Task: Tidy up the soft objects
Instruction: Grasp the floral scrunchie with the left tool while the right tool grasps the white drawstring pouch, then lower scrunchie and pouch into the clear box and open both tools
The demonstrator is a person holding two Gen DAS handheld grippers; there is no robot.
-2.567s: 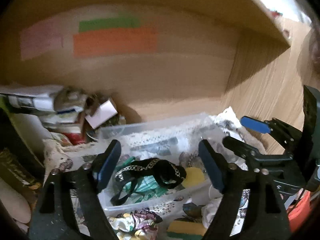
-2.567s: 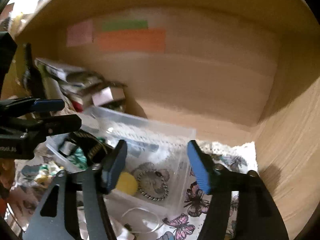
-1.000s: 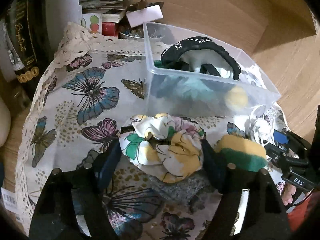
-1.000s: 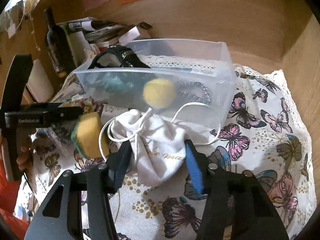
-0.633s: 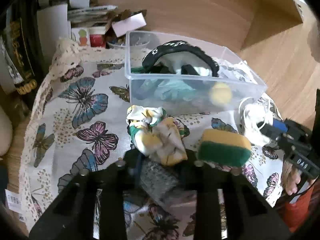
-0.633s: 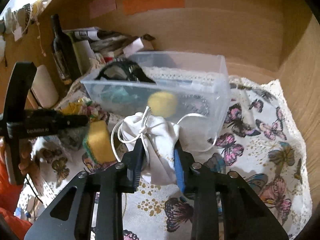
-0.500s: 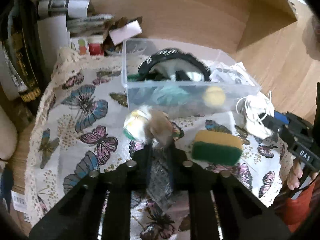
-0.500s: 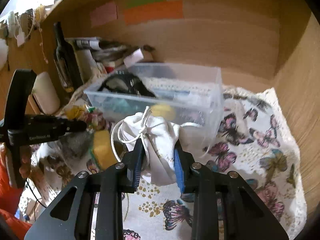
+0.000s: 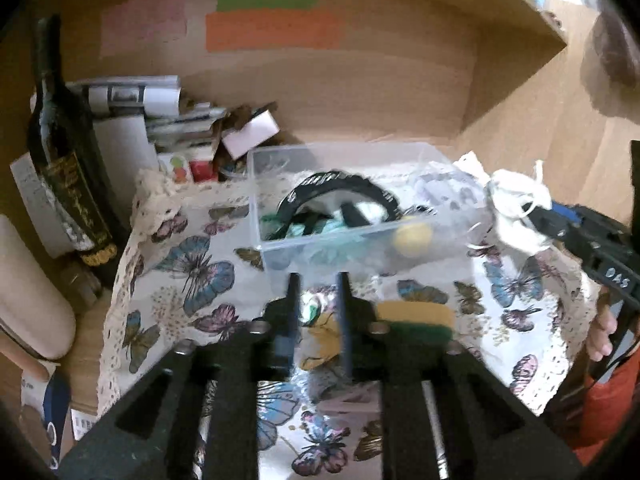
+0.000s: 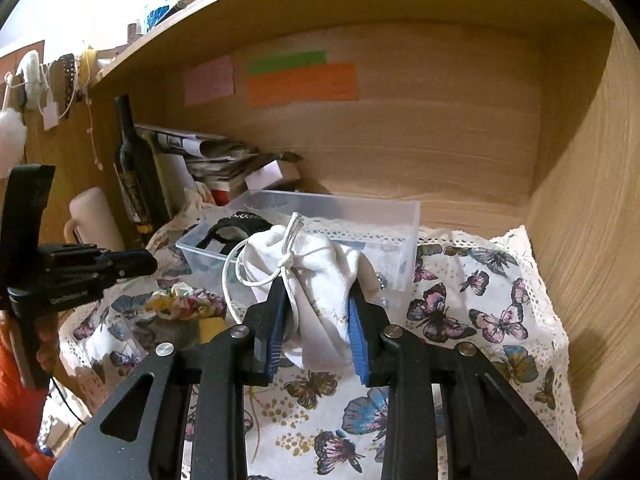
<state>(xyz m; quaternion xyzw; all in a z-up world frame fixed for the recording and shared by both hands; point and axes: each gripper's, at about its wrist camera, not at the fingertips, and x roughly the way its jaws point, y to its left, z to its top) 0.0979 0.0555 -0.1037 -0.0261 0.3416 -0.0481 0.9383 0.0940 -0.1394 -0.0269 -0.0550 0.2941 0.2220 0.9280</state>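
Observation:
A clear plastic bin (image 9: pixel 332 160) (image 10: pixel 408 224) stands on the butterfly cloth (image 9: pixel 188 264) and holds a black band, teal fabric and a yellow ball (image 9: pixel 412 236). My right gripper (image 10: pixel 316 312) is shut on a white drawstring pouch (image 10: pixel 320 264) and holds it up in front of the bin; the pouch also shows in the left wrist view (image 9: pixel 516 204). My left gripper (image 9: pixel 318 292) has its jaws nearly together over the floral scrunchie (image 9: pixel 320 320) (image 10: pixel 184 302); whether it grips it is unclear. A yellow-green sponge (image 9: pixel 416 316) lies beside it.
A dark wine bottle (image 9: pixel 64 160) (image 10: pixel 134 168), stacked papers (image 9: pixel 160 108) and a white roll (image 9: pixel 28 296) stand at the left. Wooden shelf walls (image 10: pixel 580 200) close in the back and right. Coloured notes (image 10: pixel 300 80) are stuck to the back panel.
Both grippers closed, the left around the scrunchie and the right on the pouch. The right one then lifted the pouch toward the bin. The left one has pulled back and up.

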